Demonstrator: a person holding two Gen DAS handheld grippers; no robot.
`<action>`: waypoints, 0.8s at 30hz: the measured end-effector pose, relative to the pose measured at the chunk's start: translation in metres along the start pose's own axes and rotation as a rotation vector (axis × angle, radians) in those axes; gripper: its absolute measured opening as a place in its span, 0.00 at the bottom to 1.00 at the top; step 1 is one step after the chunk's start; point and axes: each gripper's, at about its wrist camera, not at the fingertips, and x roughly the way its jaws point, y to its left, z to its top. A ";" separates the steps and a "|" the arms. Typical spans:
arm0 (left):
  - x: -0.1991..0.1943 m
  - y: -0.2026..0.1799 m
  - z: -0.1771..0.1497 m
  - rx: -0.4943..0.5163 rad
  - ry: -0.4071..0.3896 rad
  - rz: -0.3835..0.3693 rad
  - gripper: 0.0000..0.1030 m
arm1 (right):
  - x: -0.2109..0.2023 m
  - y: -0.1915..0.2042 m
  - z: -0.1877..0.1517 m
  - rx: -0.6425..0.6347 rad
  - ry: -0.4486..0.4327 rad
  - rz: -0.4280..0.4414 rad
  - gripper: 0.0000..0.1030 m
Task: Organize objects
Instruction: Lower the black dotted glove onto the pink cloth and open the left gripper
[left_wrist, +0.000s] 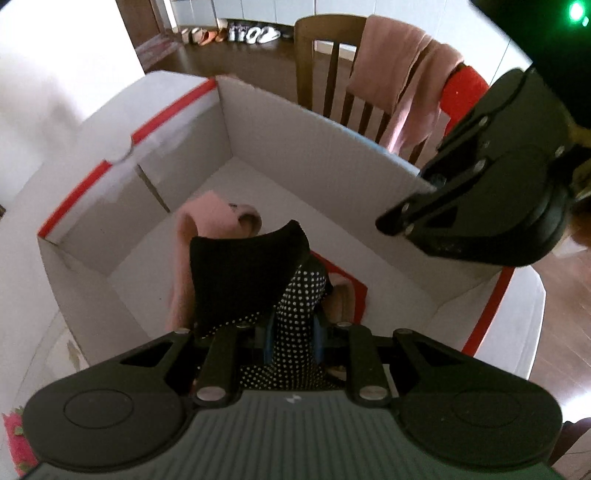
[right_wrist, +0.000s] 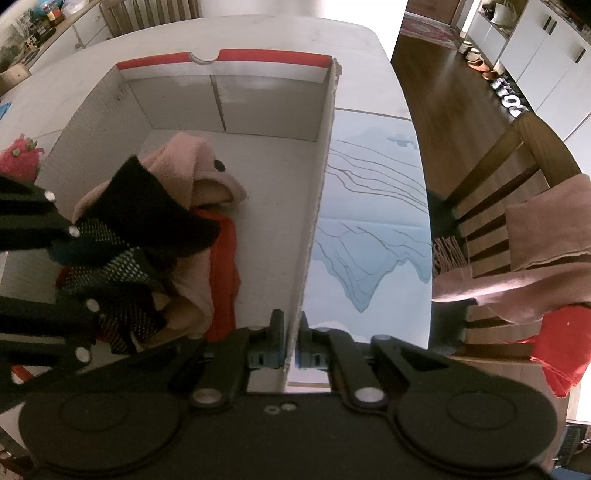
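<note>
- The white cardboard box (right_wrist: 258, 206) stands open on the white table (right_wrist: 369, 48).
- The left gripper (left_wrist: 293, 338) hangs over the inside of the box, its jaws pinching a black dotted garment (left_wrist: 295, 306).
- Under this garment, on the box floor, lie a pink plush item (right_wrist: 199, 162) and a red cloth (right_wrist: 223, 273).
- The right gripper (right_wrist: 291, 356) has its jaws pressed together on the right wall of the box, gripping the cardboard edge.
- Beyond the box stands a wooden chair (left_wrist: 325, 55) with a pink scarf (left_wrist: 402, 77) over its back.
</note>
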 end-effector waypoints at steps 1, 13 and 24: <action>0.002 0.000 -0.001 0.000 0.004 -0.002 0.18 | 0.000 0.000 0.000 0.000 0.000 0.000 0.04; -0.004 0.001 -0.004 -0.027 -0.033 -0.022 0.24 | 0.000 0.000 0.000 -0.001 0.000 -0.002 0.04; -0.042 -0.001 -0.011 -0.047 -0.119 -0.056 0.29 | -0.001 0.000 -0.001 -0.003 0.000 -0.003 0.05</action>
